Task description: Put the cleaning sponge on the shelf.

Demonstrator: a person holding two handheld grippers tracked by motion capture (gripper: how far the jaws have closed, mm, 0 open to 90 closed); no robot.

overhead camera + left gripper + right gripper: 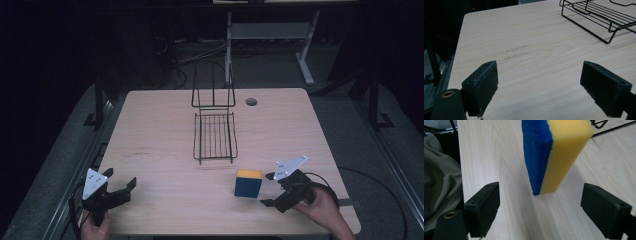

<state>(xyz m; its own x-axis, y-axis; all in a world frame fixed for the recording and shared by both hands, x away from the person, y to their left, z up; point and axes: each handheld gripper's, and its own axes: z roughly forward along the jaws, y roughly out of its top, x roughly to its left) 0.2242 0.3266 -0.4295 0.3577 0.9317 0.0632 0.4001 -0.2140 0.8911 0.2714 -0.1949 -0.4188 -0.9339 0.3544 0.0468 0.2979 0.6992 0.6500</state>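
A yellow sponge with a blue scouring face [248,183] stands on its edge on the wooden table [165,150], front right of centre. My right gripper [267,190] sits just right of it, open, jaws pointing at the sponge without touching it. In the right gripper view the sponge [556,152] stands upright just beyond my open right gripper [540,190], blue side left, yellow side right. My left gripper [121,179] rests open near the front left corner, holding nothing. The left gripper view has my left gripper [540,68] wide open over bare wood.
A black wire rack [215,135] with an upright back stands at the table's centre, behind the sponge; its corner [599,17] appears at the top right of the left gripper view. A cable hole [251,101] lies at the far edge. A desk frame [270,30] stands beyond.
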